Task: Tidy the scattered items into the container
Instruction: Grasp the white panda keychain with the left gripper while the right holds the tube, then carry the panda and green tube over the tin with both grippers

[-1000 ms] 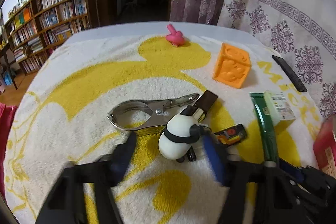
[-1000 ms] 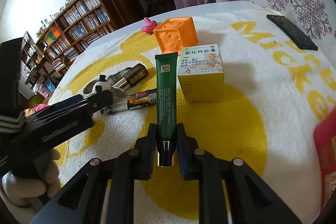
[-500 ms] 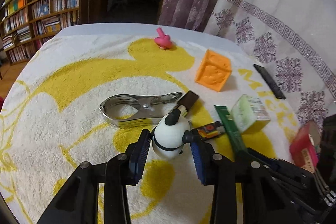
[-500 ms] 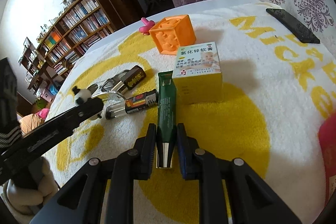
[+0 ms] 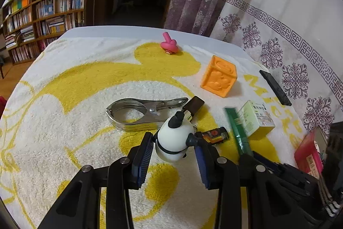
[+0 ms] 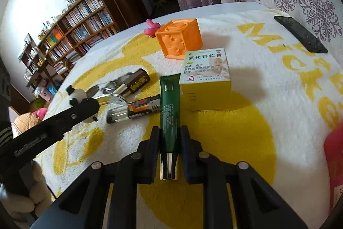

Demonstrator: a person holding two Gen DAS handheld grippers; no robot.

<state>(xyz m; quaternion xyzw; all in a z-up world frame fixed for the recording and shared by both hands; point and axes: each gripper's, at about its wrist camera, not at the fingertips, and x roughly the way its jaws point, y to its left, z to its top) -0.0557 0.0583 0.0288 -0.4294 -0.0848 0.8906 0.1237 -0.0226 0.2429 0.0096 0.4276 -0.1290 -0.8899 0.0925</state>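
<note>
My left gripper (image 5: 173,156) is shut on a white and black panda toy (image 5: 174,140) and holds it just above the towel. My right gripper (image 6: 169,143) is shut on a dark green tube (image 6: 169,108), which also shows in the left wrist view (image 5: 236,129). The panda shows in the right wrist view (image 6: 78,94) at the left. On the towel lie a metal clamp (image 5: 141,113), a dark lipstick (image 6: 137,81), a battery (image 6: 134,111), an orange cube (image 6: 179,38), a yellow medicine box (image 6: 206,78) and a pink spinning top (image 5: 169,45). A red container (image 5: 308,153) stands at the right.
A white and yellow towel (image 5: 75,100) covers the table. A black phone (image 6: 300,33) lies at the far right edge. Curtains (image 5: 257,3) hang behind, and a bookshelf (image 5: 42,10) stands at the left.
My left gripper closed on the panda and lifted it slightly off the towel. My right gripper stays shut on the green tube and has shifted a little.
</note>
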